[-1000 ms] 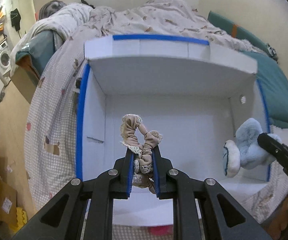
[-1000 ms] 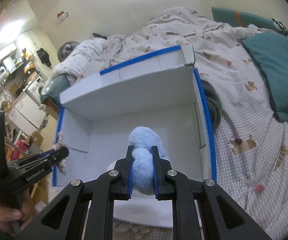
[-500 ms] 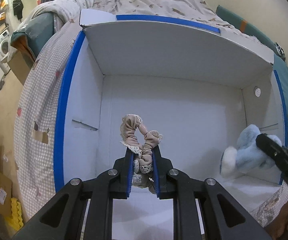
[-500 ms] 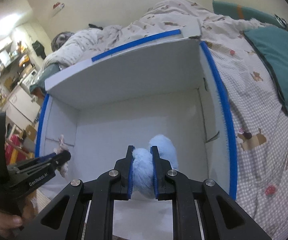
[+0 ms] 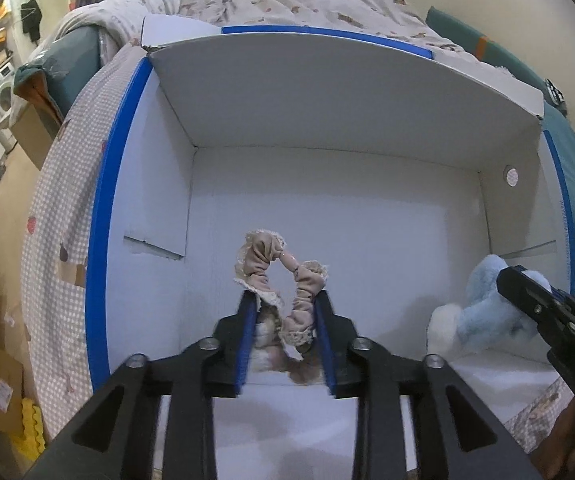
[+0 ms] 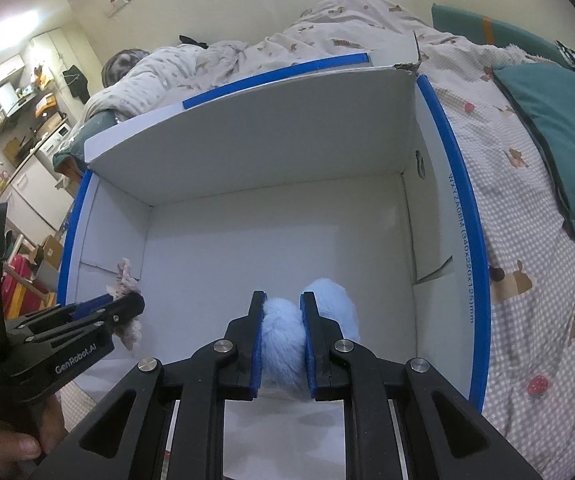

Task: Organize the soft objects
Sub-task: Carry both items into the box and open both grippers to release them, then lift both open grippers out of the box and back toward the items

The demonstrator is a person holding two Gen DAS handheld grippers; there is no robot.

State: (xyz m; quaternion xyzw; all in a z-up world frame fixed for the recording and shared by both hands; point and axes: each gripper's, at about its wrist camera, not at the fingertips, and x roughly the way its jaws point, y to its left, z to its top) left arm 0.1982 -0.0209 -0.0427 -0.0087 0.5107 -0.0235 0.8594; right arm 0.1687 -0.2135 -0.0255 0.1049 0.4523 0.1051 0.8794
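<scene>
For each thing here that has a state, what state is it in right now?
white box: open on the bed, far flap raised.
beige scrunchie: inside the box, between the left gripper's fingers.
left gripper: opening, scrunchie between its fingers.
blue plush toy: inside the box, squeezed.
right gripper: shut on the blue plush toy.
</scene>
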